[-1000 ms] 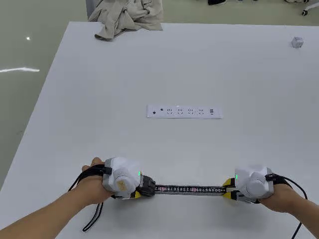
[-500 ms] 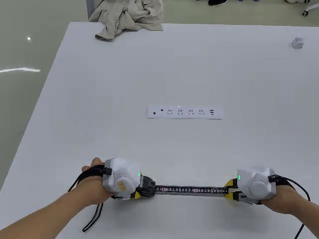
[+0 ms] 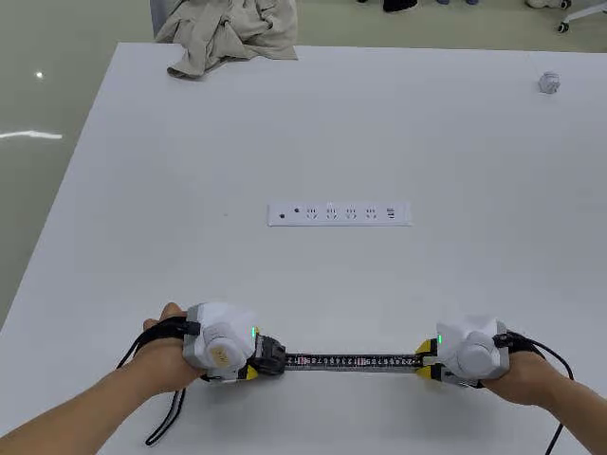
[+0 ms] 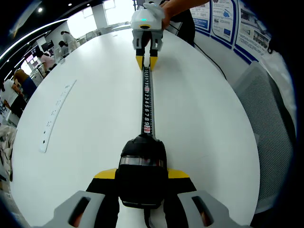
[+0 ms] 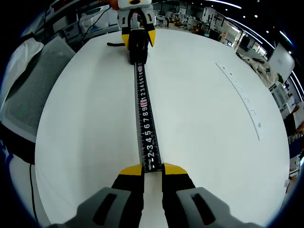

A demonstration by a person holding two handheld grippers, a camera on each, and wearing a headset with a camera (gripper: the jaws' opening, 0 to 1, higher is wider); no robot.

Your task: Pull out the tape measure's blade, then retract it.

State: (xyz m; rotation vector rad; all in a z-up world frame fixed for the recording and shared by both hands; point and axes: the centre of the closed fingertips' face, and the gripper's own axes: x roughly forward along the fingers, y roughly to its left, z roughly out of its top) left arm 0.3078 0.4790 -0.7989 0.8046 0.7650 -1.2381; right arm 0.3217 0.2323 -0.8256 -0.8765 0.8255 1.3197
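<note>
A black tape measure case [image 3: 268,354] sits low on the white table, and my left gripper [image 3: 250,356] is shut on it. In the left gripper view the case [image 4: 142,171] is clamped between the yellow-tipped jaws of the left gripper [image 4: 141,174]. The black numbered blade [image 3: 351,361] stretches rightwards, flat over the table, to my right gripper [image 3: 424,360]. That gripper [image 5: 152,169] is shut on the blade's end [image 5: 150,161]. Far along the blade [image 5: 142,104] I see the case [image 5: 137,47].
A white power strip [image 3: 340,213] lies mid-table beyond the blade. A crumpled beige cloth [image 3: 228,33] sits at the far left corner and a small crumpled white wad [image 3: 549,82] at the far right. The table's left edge [image 3: 57,209] drops to the floor.
The head camera has shifted, so the whole picture has slid. The blade's drawn-out length looks about the same, and both grippers keep their hold.
</note>
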